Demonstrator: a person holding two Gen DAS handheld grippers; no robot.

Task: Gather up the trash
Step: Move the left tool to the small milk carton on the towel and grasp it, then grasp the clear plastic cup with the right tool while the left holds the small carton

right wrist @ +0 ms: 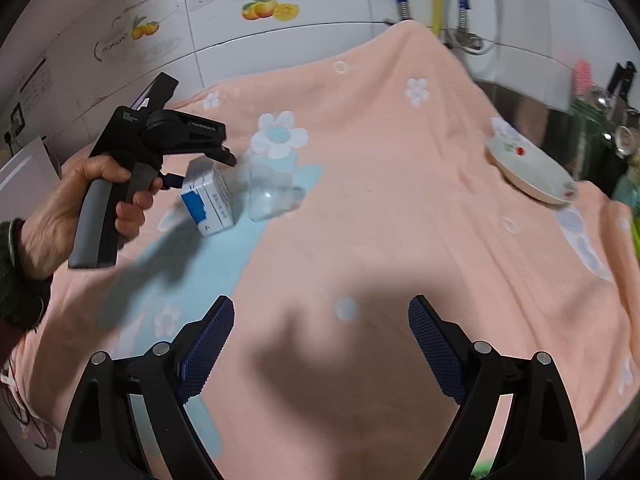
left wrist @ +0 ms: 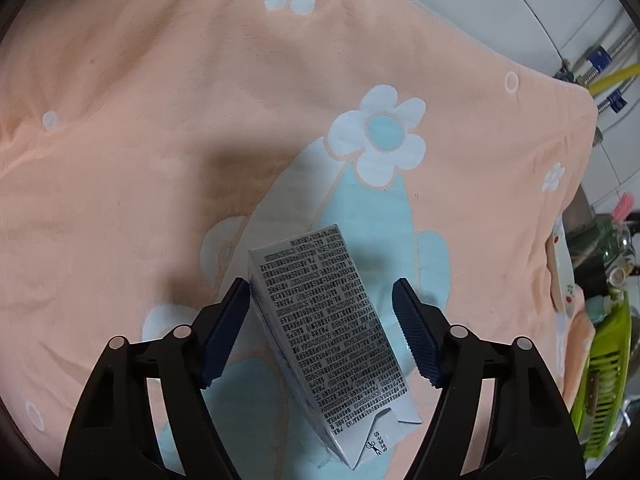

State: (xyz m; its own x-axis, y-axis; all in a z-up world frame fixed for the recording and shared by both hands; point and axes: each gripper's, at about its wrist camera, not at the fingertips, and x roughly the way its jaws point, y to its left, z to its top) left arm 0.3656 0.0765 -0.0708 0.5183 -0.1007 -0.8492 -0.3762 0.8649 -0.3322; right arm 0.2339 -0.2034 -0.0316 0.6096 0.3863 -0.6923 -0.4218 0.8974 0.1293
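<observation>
The right gripper (right wrist: 321, 342) hovers over a peach flowered blanket (right wrist: 400, 208) with its blue-padded jaws spread wide and nothing between them. At far left a hand (right wrist: 76, 200) holds the left gripper (right wrist: 202, 168), whose fingers are at a small white-and-blue carton (right wrist: 210, 204) lying on the blanket. A white plate (right wrist: 528, 172) sits near the blanket's right edge, well apart from the carton.
</observation>
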